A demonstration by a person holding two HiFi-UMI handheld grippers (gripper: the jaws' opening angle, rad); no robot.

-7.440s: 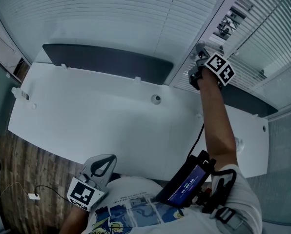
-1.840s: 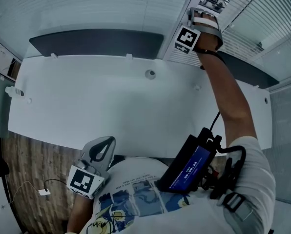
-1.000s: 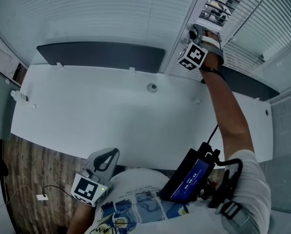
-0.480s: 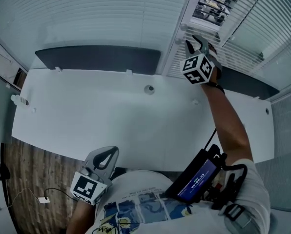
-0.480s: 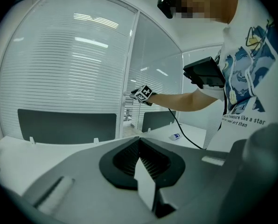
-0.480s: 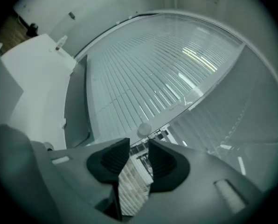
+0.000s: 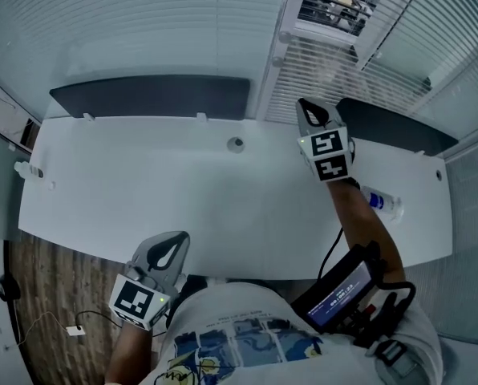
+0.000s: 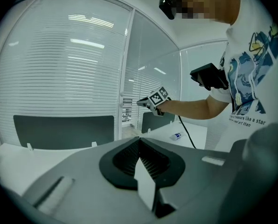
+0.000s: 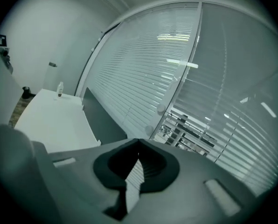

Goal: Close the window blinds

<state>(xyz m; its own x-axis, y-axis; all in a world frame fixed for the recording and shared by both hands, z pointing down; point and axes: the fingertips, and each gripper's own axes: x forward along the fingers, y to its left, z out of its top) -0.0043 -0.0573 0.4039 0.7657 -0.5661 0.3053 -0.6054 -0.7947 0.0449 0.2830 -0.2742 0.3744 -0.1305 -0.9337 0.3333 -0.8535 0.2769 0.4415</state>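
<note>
The window blinds [image 7: 175,22] hang past the desk. The left pane's slats lie flat and white. On the right pane a patch of slats [image 7: 333,2] stands open, and the room beyond shows through it. Two round knobs [image 7: 281,46] sit on the frame between the panes. My right gripper [image 7: 304,104] hovers over the desk's far edge, below those knobs and apart from them. Its jaws have just been closing and stand shut on nothing. My left gripper [image 7: 179,239] stays low by the person's body, shut and empty. The right gripper view faces the blinds [image 9: 129,73] and knobs [image 9: 155,120].
A white desk [image 7: 143,191] runs under the window, with dark divider panels [image 7: 151,96] along its back. A small bottle [image 7: 381,202] lies on the desk by the right forearm, and another bottle [image 7: 24,169] stands at the far left. A cabled device [image 7: 343,291] hangs at the person's waist.
The right gripper has drawn back and down from the knobs on the frame to above the desk edge, rolled over, and closed its jaws. The left gripper has shifted only slightly.
</note>
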